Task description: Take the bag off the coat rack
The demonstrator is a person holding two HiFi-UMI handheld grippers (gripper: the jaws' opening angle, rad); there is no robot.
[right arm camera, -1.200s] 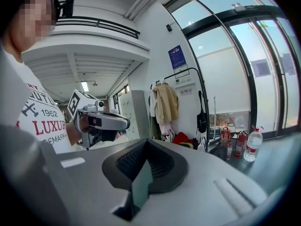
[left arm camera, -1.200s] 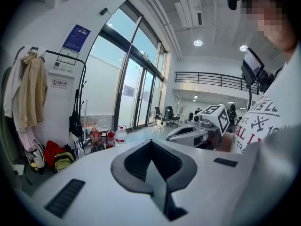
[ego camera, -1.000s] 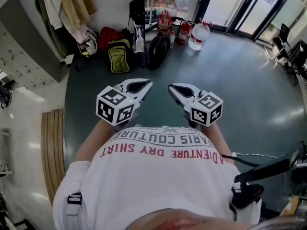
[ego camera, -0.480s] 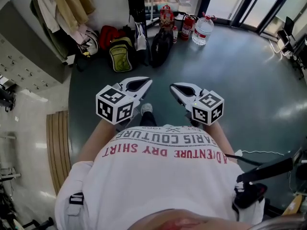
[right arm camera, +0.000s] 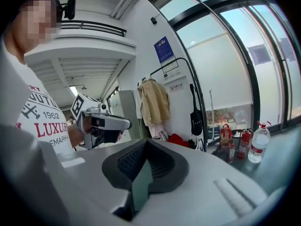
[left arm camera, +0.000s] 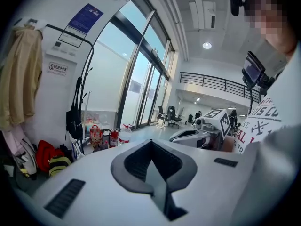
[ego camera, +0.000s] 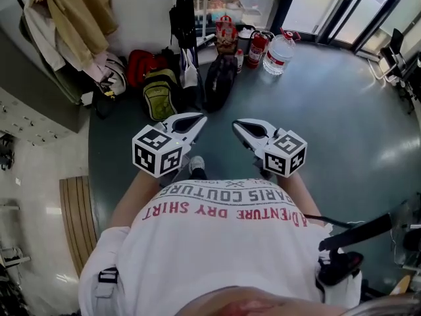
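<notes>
both pairs of jaws closed, empty: left gripper (ego camera: 196, 117), right gripper (ego camera: 239, 123); bag (ego camera: 182, 20) hangs on rack (left arm camera: 90, 55) at twelve o'clock.

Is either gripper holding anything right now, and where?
Nothing is held. The left gripper and right gripper are shut and empty; the black bag hangs untouched.

The person is walking toward the coat rack (ego camera: 196, 5). In the head view the black bag (ego camera: 180, 25) hanging on it, the green backpack (ego camera: 160, 92) and the water bottle (ego camera: 279, 50) are drawing nearer. The tan coat (ego camera: 79, 12) is looming larger, and a shoe (ego camera: 196, 164) is stepping forward.
</notes>
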